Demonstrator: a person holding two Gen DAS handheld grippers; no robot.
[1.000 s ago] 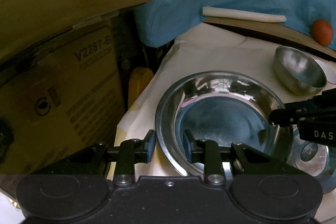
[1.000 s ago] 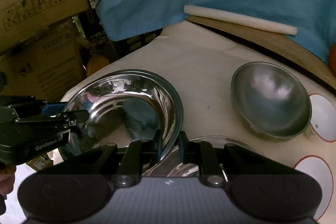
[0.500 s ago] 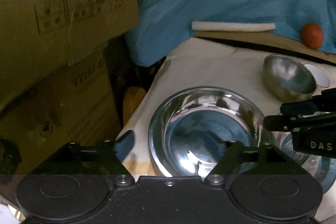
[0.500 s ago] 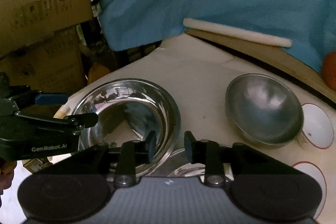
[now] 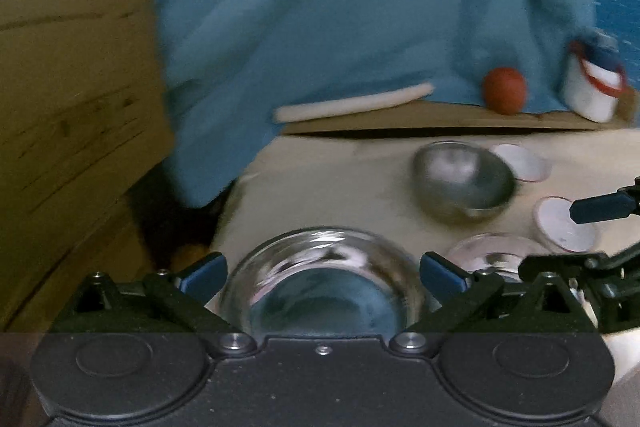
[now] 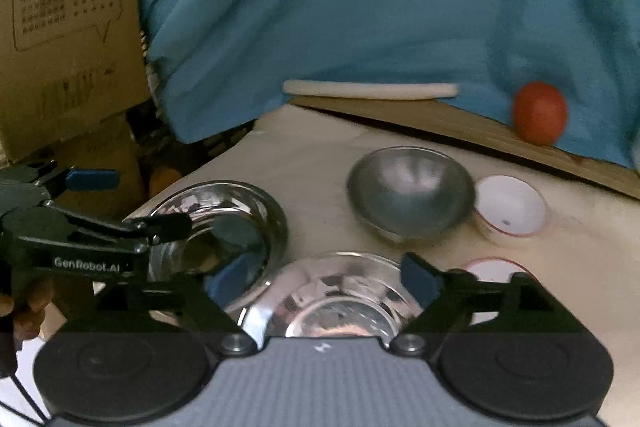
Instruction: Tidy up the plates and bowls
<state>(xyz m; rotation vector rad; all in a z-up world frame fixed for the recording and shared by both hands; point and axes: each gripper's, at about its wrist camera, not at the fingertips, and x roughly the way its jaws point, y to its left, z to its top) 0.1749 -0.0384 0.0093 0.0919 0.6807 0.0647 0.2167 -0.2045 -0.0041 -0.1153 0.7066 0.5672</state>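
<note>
A large shiny steel bowl (image 5: 324,287) (image 6: 224,223) sits near the table's left edge. My left gripper (image 5: 322,273) is open and empty, its jaws wide apart above the bowl's near side. A second shiny steel dish (image 6: 340,295) (image 5: 496,255) lies to its right, and my right gripper (image 6: 316,283) is open and empty just above it. A dull rounded steel bowl (image 6: 410,197) (image 5: 464,179) sits farther back. Two white dishes with red rims (image 6: 510,205) (image 6: 494,269) lie to the right.
Blue cloth (image 6: 360,7) hangs behind the table. Cardboard boxes (image 6: 68,35) (image 5: 72,67) stand at the left. A white stick (image 6: 370,90) and an orange ball (image 6: 540,113) rest on a cardboard strip at the back. A white container (image 5: 592,87) stands at the back right.
Both grippers let go of the large bowl's rim, opened wide and drew back and up. The bowl stays on the table.
</note>
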